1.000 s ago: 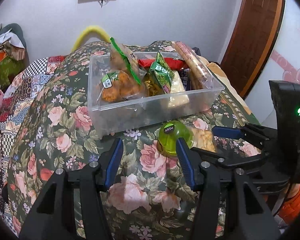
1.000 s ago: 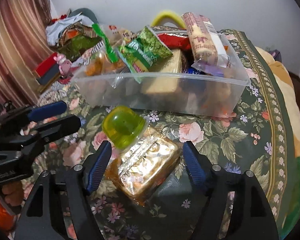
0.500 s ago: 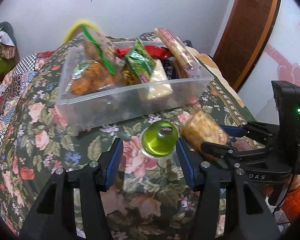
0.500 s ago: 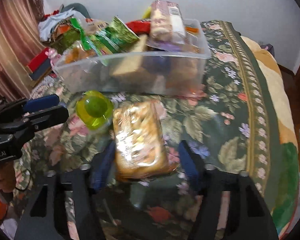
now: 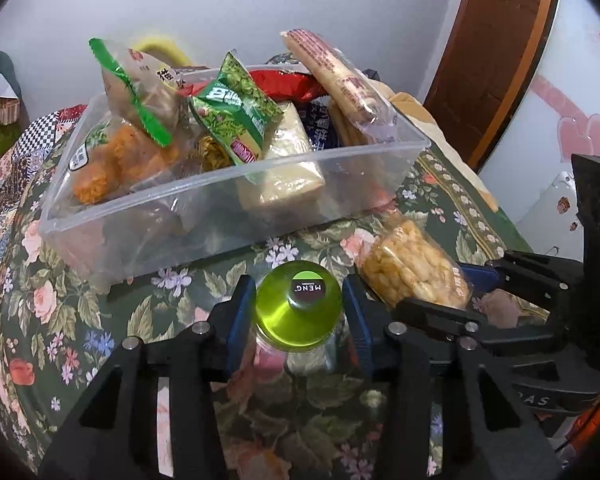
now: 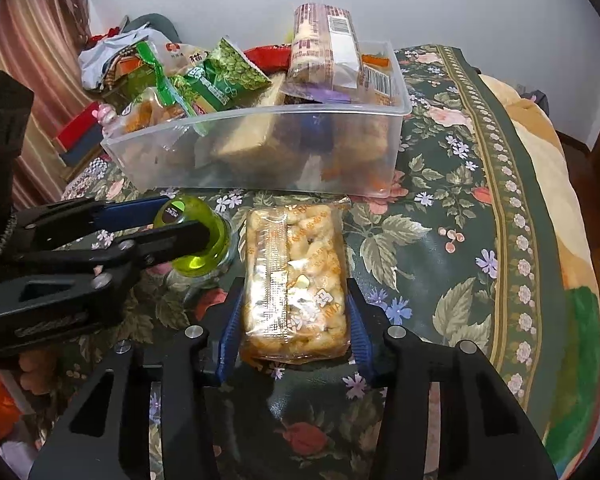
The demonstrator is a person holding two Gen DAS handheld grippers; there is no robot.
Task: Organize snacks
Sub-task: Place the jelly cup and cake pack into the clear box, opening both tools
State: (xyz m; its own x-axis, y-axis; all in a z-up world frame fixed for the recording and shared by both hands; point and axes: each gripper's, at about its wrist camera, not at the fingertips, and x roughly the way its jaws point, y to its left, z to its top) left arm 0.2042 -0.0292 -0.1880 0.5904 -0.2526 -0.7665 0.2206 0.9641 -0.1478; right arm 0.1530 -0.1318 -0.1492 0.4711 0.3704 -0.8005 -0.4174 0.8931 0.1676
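Fingers of my left gripper (image 5: 300, 312) closing around green jelly cup (image 5: 298, 310), dome up, right gripper (image 6: 294, 320) closing on rice-cracker pack (image 6: 294, 280), long axis toward clear tub (image 6: 260, 152) of snack bags at frame centre.

Right gripper (image 6: 294, 318) jaws closing on snack packet (image 6: 296, 276), clear bin (image 6: 260, 120) beyond

both tools (image 5: 300, 312) (image 6: 294, 320) closing, angled down

Green jelly cup (image 5: 298, 312) and clear puffed-snack pack (image 6: 296, 280) lie beside the snack-filled clear bin (image 5: 220, 216)
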